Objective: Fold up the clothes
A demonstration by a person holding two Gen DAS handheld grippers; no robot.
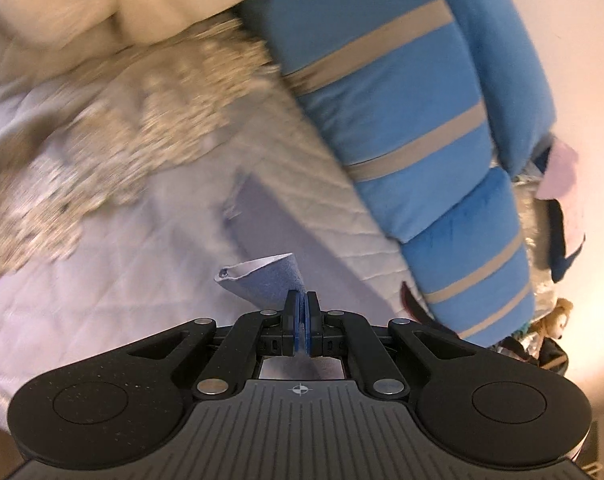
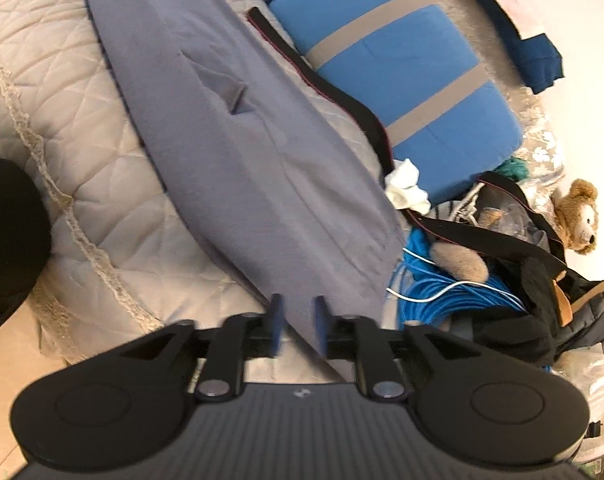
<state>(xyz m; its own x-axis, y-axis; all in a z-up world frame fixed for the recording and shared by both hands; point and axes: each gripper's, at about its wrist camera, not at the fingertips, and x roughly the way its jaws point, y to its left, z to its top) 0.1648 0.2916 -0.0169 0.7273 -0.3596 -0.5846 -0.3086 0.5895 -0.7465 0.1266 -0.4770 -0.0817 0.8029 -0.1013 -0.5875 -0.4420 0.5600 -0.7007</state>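
While the left gripper (image 1: 301,300) sits clamped on a corner of the grey-blue garment (image 2: 238,152), the right gripper (image 2: 298,320) has fingers apart straddling its near edge; cloth runs lengthwise away, alongside the blue striped cushion (image 2: 402,68).

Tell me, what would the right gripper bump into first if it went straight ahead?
Probably the grey garment. The right gripper is open, with the cloth's near edge between its fingers already, lying on the quilted bedspread. Depth is hard to judge.
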